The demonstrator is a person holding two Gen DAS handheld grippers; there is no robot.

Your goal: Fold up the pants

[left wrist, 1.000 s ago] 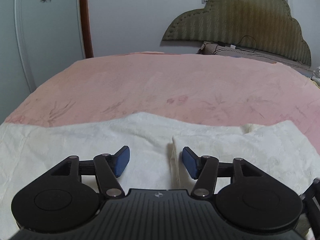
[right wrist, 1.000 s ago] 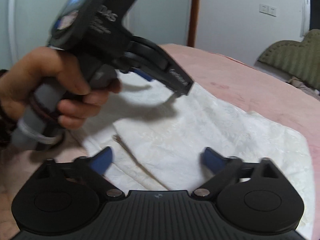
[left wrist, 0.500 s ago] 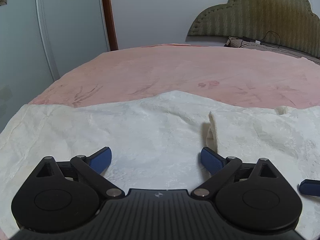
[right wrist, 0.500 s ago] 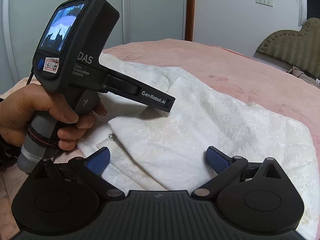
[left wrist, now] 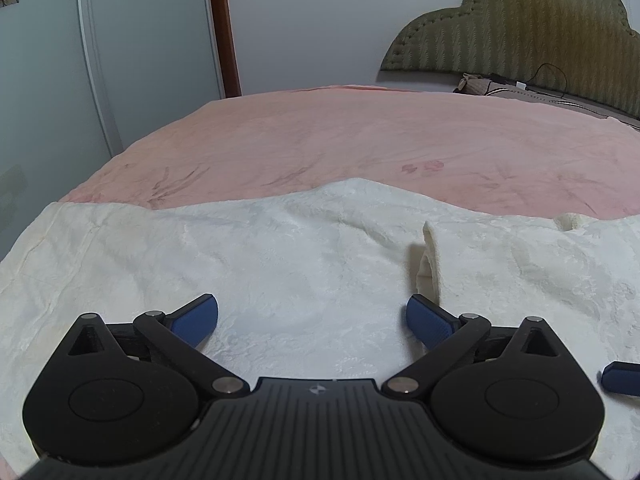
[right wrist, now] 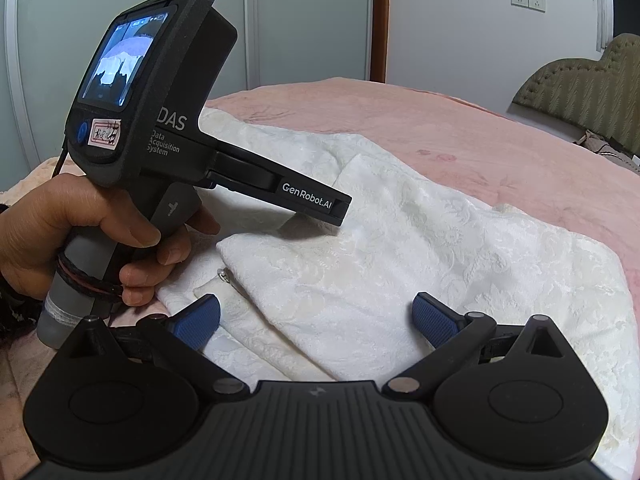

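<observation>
A: Left wrist view. Our left gripper (left wrist: 312, 316) has just been opening; its jaws now stand wide with only flat cloth below them, nothing pinched. The white pants (left wrist: 280, 264) lie spread ahead of it on the pink bedspread (left wrist: 360, 144), and a folded edge (left wrist: 430, 256) sits just ahead of the right-hand pad.

B: So we read that as a release: the fold is laid and let go.

A: Right wrist view. Our right gripper (right wrist: 316, 320) is wide too, empty, poised over the doubled layer of pants (right wrist: 400, 248). The hand (right wrist: 92, 236) grips the other tool to its left, above the cloth.

B: Next fold likely, both tools free.
</observation>
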